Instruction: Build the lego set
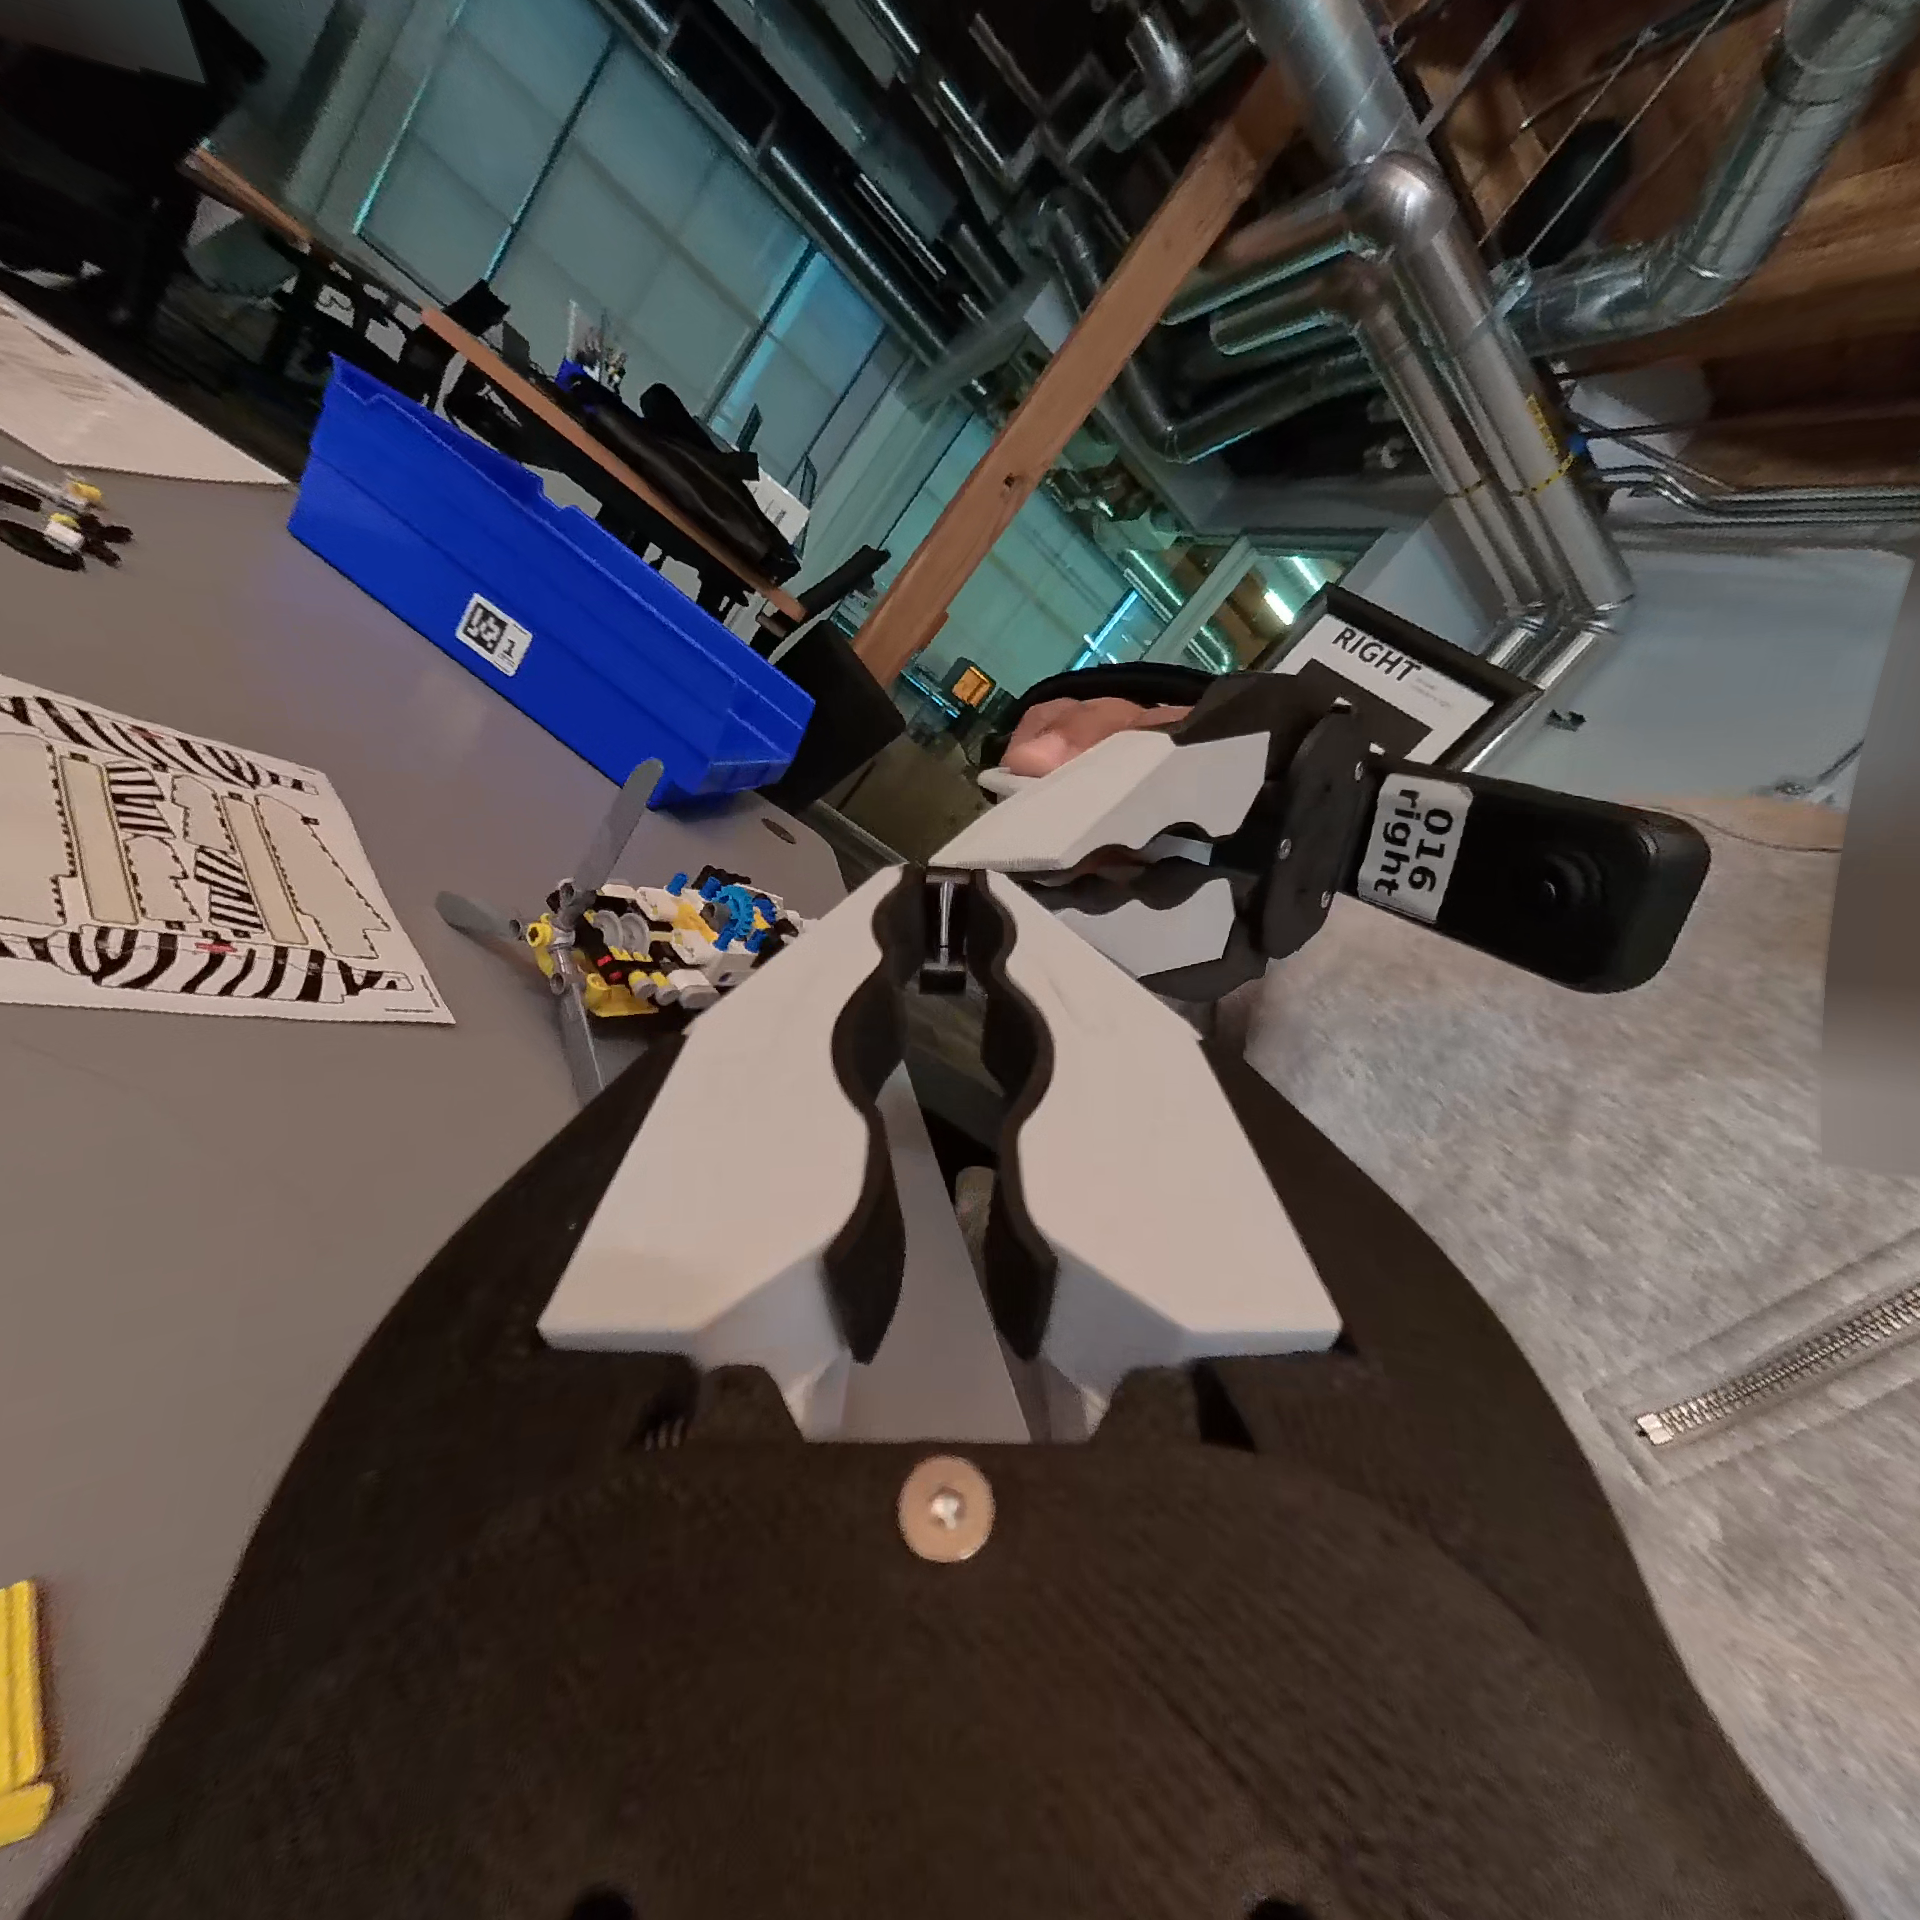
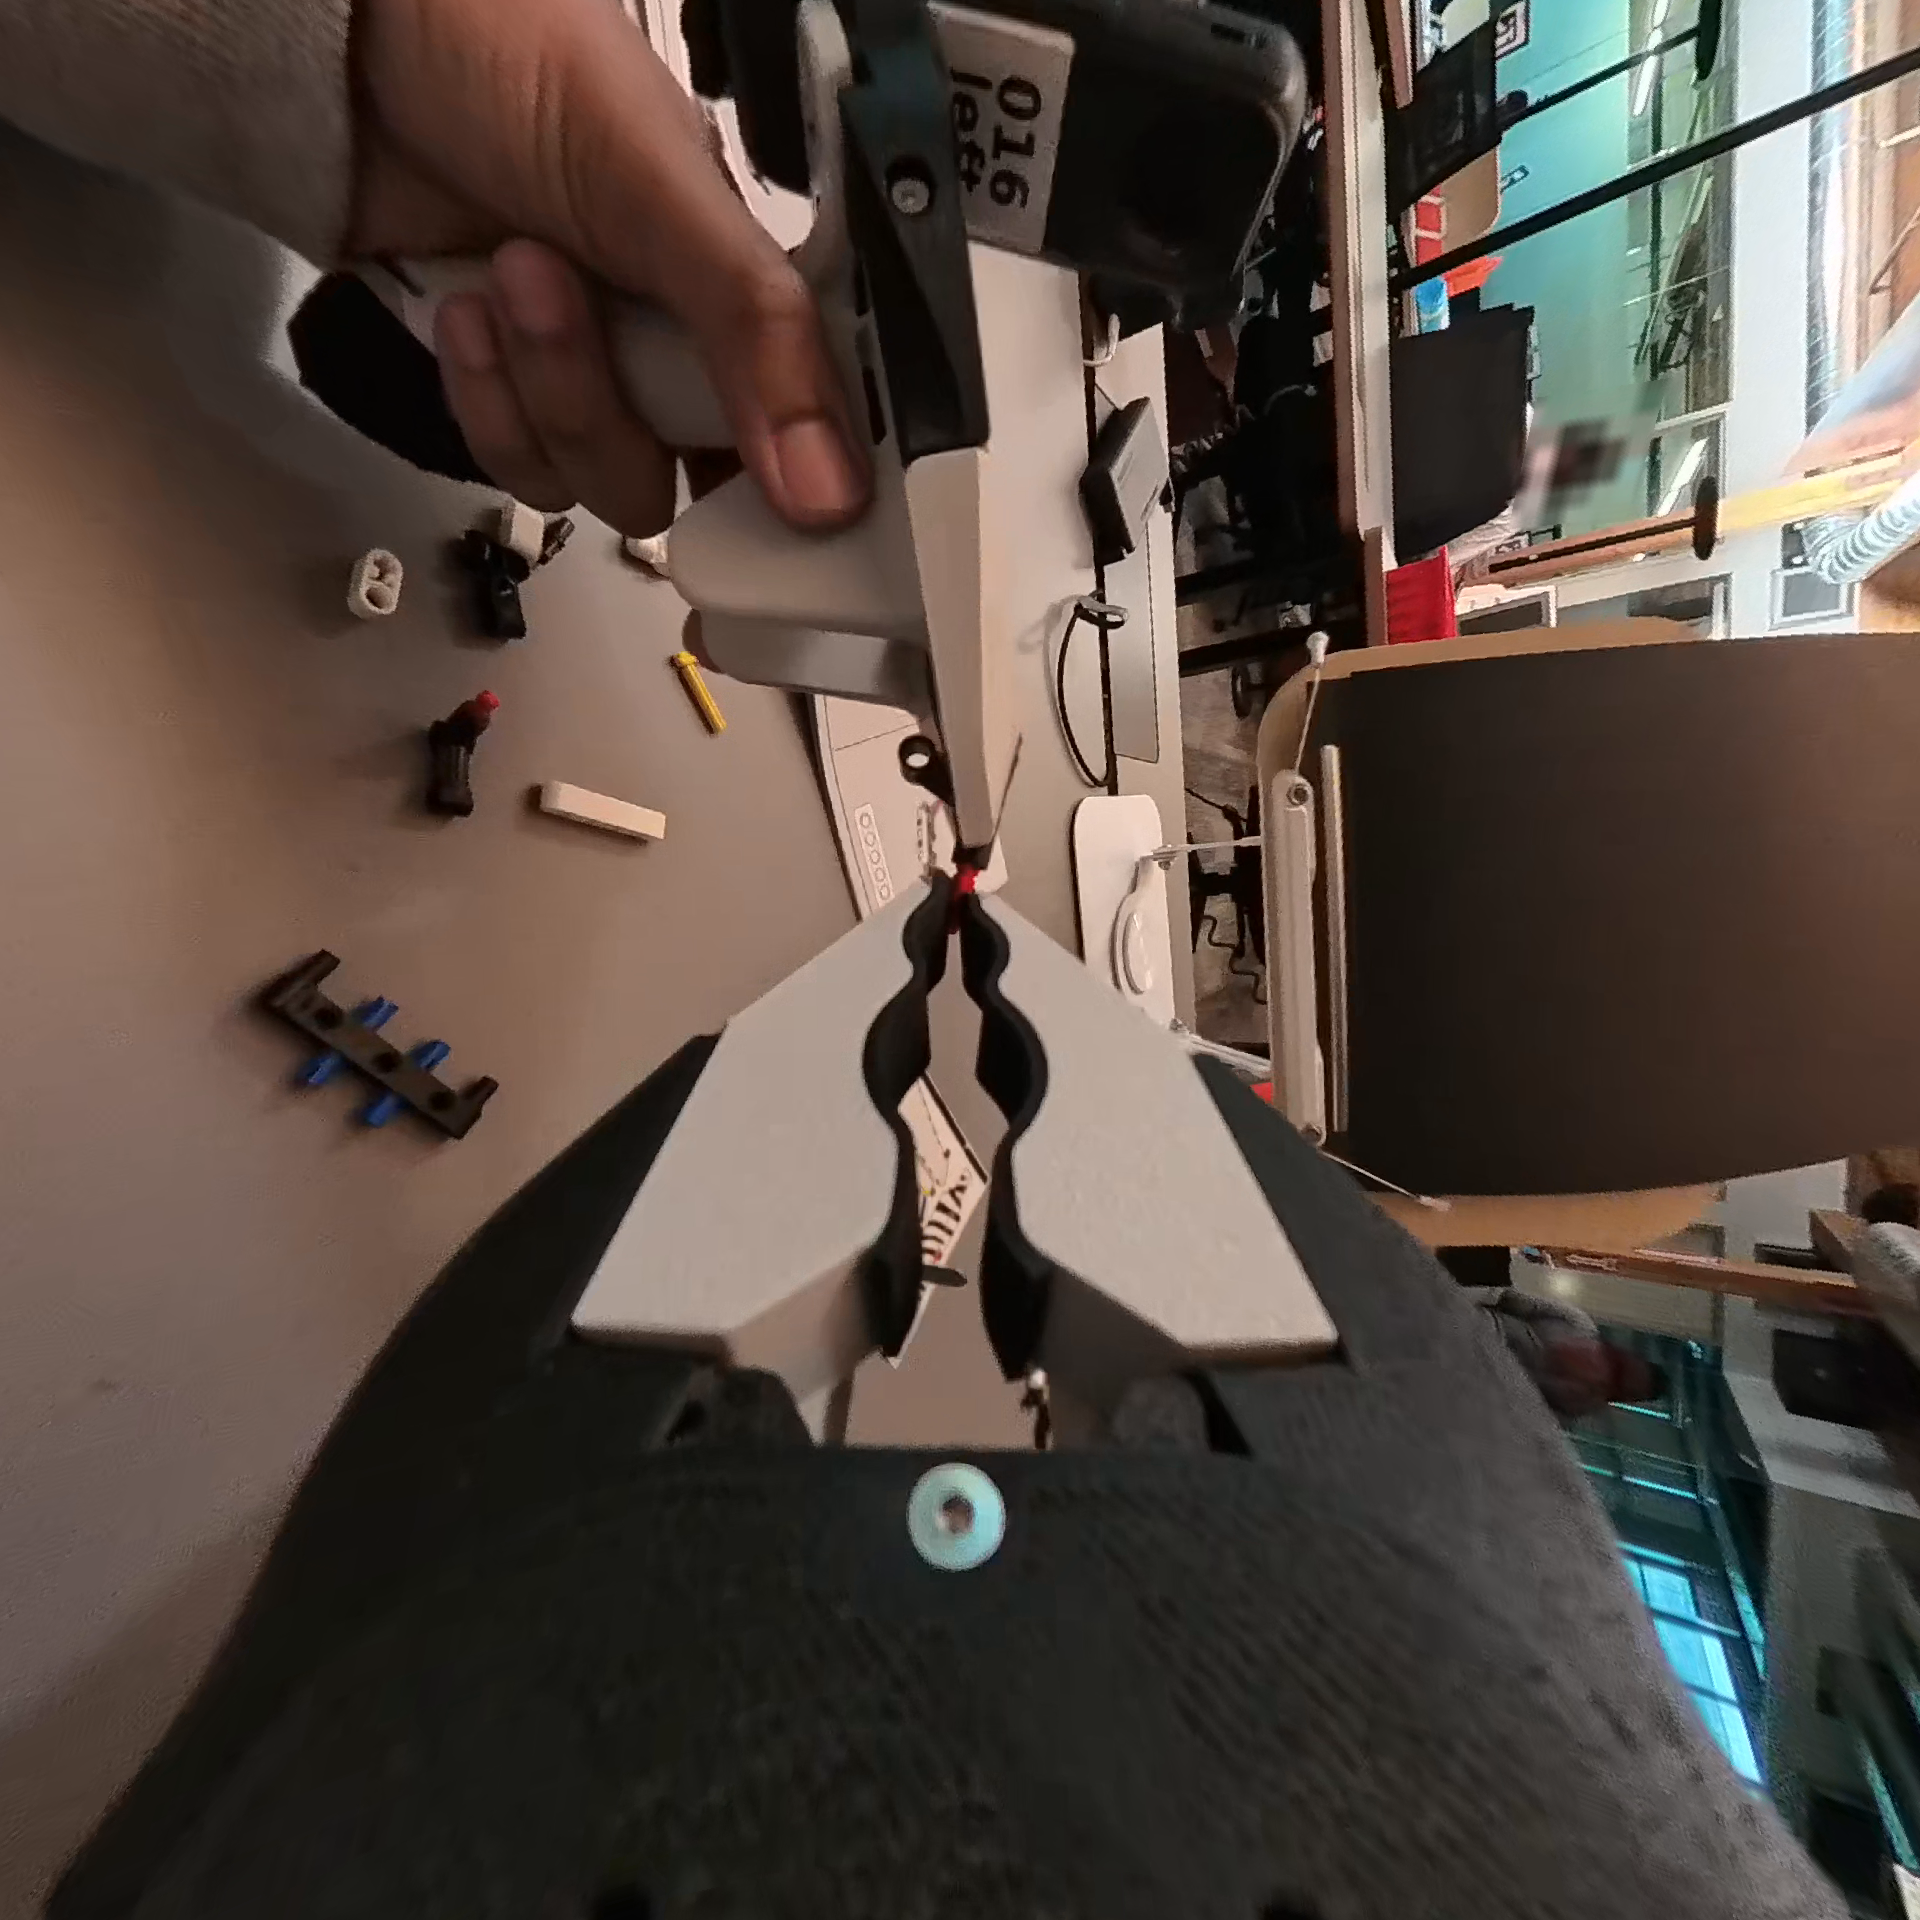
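Observation:
Both grippers are held in the air with their tips touching. My left gripper (image 1: pixel 940 875) is shut on a small black lego piece (image 1: pixel 940 940) between its pads. My right gripper (image 2: pixel 961 902) is shut on a small red pin (image 2: pixel 967 881) at its very tip. In the left wrist view the right gripper (image 1: pixel 951 857) comes in from the right. In the right wrist view the left gripper (image 2: pixel 977 847) comes down from above, held by a hand (image 2: pixel 623 260). A part-built yellow, white, black and blue lego model (image 1: pixel 665 935) with grey blades lies on the grey table (image 1: pixel 260 1195).
A blue bin (image 1: pixel 540 582) stands behind the model, and a striped sticker sheet (image 1: pixel 187 862) lies to its left. Loose parts lie on the table: a black beam with blue pins (image 2: pixel 379 1049), a white plate (image 2: pixel 603 810), a yellow axle (image 2: pixel 698 691), a black-and-red piece (image 2: pixel 457 753). The grippers are tip to tip, or close to it. From either gripper's tips it is about 15 cm to the white plate (image 2: pixel 603 810).

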`<state>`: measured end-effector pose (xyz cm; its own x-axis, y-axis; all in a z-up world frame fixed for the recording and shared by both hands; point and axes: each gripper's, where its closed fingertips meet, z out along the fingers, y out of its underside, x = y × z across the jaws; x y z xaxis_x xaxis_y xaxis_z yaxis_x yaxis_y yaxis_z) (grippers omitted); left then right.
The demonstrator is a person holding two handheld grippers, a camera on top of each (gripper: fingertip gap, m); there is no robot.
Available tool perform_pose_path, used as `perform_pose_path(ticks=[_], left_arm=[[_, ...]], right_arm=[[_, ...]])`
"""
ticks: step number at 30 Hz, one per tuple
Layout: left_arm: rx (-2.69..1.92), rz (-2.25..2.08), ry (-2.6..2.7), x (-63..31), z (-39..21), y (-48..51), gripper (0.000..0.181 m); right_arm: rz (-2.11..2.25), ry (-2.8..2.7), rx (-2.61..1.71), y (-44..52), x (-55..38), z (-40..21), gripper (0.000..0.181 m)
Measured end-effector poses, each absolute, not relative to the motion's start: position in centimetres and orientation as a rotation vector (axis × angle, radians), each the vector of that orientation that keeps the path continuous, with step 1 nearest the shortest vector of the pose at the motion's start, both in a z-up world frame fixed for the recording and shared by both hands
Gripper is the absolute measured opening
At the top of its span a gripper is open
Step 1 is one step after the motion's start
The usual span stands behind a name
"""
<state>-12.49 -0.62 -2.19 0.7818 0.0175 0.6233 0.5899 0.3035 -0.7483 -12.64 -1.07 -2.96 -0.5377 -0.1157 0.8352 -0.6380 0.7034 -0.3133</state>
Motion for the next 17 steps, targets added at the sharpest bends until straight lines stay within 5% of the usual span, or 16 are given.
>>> perform_pose_path(ticks=[17], left_arm=[[-0.895, -0.472, -0.561, -13.5, 0.5, -4.4, 0.005]], right_arm=[[1.283, -2.110, 0.239, -0.9, -12.9, 0.9, 0.010]])
